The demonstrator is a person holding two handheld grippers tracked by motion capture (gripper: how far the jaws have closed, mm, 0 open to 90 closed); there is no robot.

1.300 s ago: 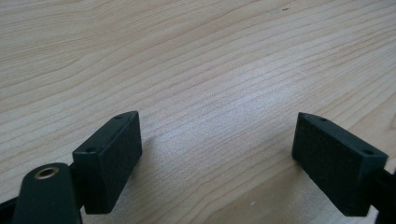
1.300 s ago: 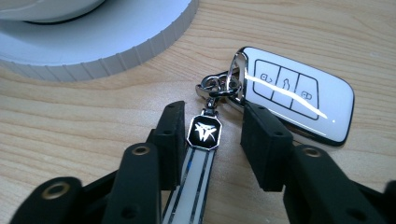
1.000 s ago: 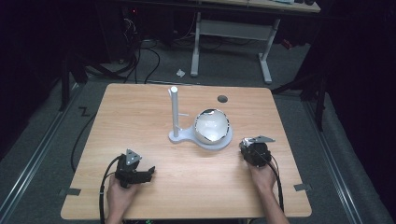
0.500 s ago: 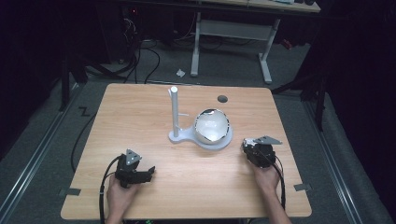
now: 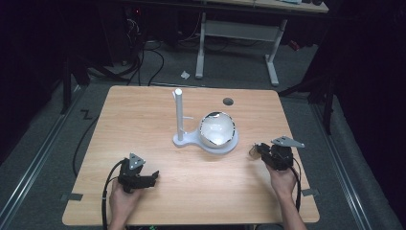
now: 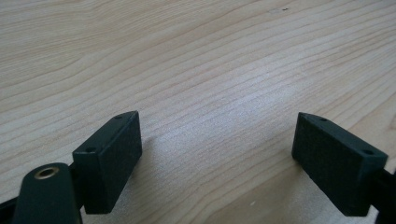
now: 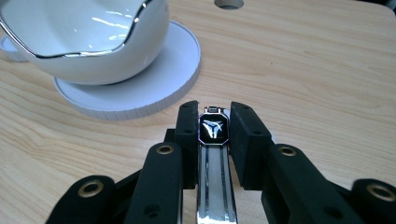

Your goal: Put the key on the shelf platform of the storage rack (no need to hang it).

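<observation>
High view, table: light wooden tabletop (image 5: pixel 143 124) across the middle of the frame, dark floor around it.
High view, stand: white stand (image 5: pixel 184 139) at centre, thin upright post rising from a flat base that widens into a round disc at its right.
High view, bowl: glossy white bowl (image 5: pixel 217 128) with a silver wavy rim, seated on the disc just right of centre; inside looks empty.
High view, hole: small dark round hole (image 5: pixel 228 101) in the tabletop, above the bowl.
High view, left gripper (image 5: pixel 152 176): lower left of the frame, held by a hand, jaws apart, nothing between them.
High view, right gripper (image 5: pixel 253 151): lower right of the frame, held by a hand, tips pointing toward the bowl, near it but not touching.
Left gripper view: two black pads spread wide at the lower corners, bare wood grain between and beyond them.
Right gripper view, watch: jaws clamped on a watch (image 7: pixel 213 128) at lower centre, dark octagonal face pinched between the pads, shiny metal band running down toward the bottom edge.
Right gripper view, bowl: upper left of the frame, on its white disc, nothing seen inside; watch near it, apart from the disc.
</observation>
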